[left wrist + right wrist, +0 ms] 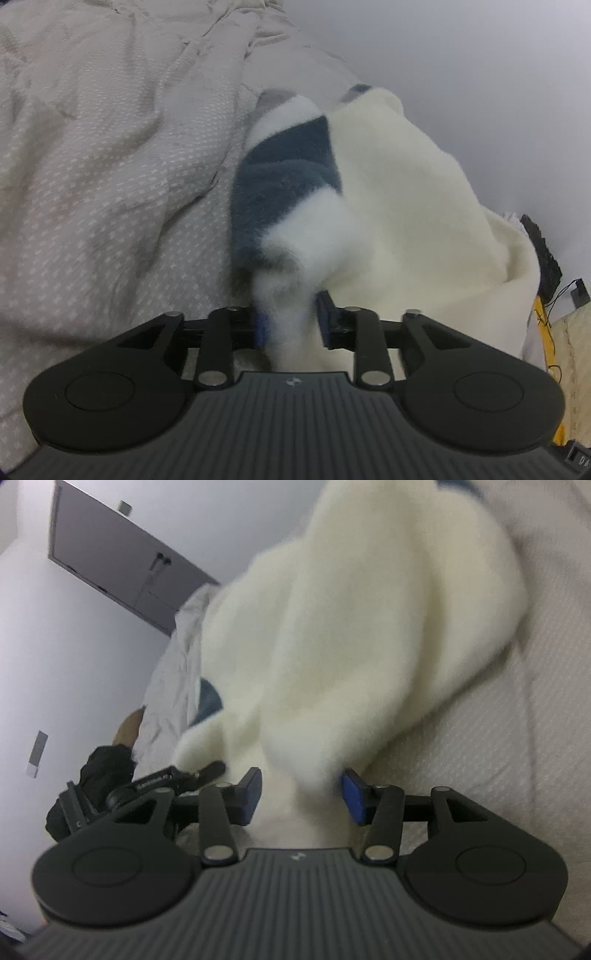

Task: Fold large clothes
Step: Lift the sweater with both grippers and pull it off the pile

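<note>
The left gripper [290, 325] has its jaws clamped on a fluffy fleece garment [388, 192], cream with navy and white bands. The right gripper [301, 797] grips another bunch of it, jaws wider. The garment hangs over a bed [110, 166] with a patterned cover; a grey wall [480, 74] stands beyond.

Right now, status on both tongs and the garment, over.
Left tongs shut on fleece, blue-and-white part. Right tongs shut on its cream side. Fleece lifted off bedspread; nothing in the way.
</note>
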`<state>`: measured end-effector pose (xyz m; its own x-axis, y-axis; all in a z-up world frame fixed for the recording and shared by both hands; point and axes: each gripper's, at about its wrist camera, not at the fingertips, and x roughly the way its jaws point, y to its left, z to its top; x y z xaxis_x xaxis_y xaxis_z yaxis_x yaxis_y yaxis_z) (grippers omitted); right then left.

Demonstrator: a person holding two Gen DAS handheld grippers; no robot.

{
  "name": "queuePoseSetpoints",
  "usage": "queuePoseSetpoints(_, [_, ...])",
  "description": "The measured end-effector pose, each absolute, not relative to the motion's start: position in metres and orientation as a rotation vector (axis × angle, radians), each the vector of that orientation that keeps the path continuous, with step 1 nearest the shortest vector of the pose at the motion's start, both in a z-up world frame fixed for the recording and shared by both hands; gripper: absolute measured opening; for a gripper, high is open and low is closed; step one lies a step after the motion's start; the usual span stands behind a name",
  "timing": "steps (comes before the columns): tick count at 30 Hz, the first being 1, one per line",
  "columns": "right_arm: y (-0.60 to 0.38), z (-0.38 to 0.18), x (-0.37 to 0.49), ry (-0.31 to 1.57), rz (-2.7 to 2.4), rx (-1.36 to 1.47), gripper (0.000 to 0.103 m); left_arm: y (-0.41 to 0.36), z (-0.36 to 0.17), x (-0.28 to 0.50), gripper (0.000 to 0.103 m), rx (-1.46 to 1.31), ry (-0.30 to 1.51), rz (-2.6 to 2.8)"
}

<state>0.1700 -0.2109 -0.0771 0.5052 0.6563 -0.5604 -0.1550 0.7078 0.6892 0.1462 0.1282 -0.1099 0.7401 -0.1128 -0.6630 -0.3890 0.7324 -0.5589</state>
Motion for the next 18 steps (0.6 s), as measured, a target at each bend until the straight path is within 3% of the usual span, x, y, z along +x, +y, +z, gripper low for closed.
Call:
queuePoseSetpoints(1, [-0.216,-0.075,0.168,0.897,0.510,0.625,0.051,0.127,-0.109,0.144,0.047,-0.753,0.735,0.164])
queuePoseSetpoints(4, [-0.234,-0.079,0.167,0.869,0.434,0.699,0.051,0.125,-0.110,0.143,0.052,-0.779,0.734,0.143])
queuePoseSetpoints(18, [-0.251,-0.132,0.196,0.945,0.170,0.929,0.050,0.111,-0.114,0.137,0.058,-0.812,0.783,0.108])
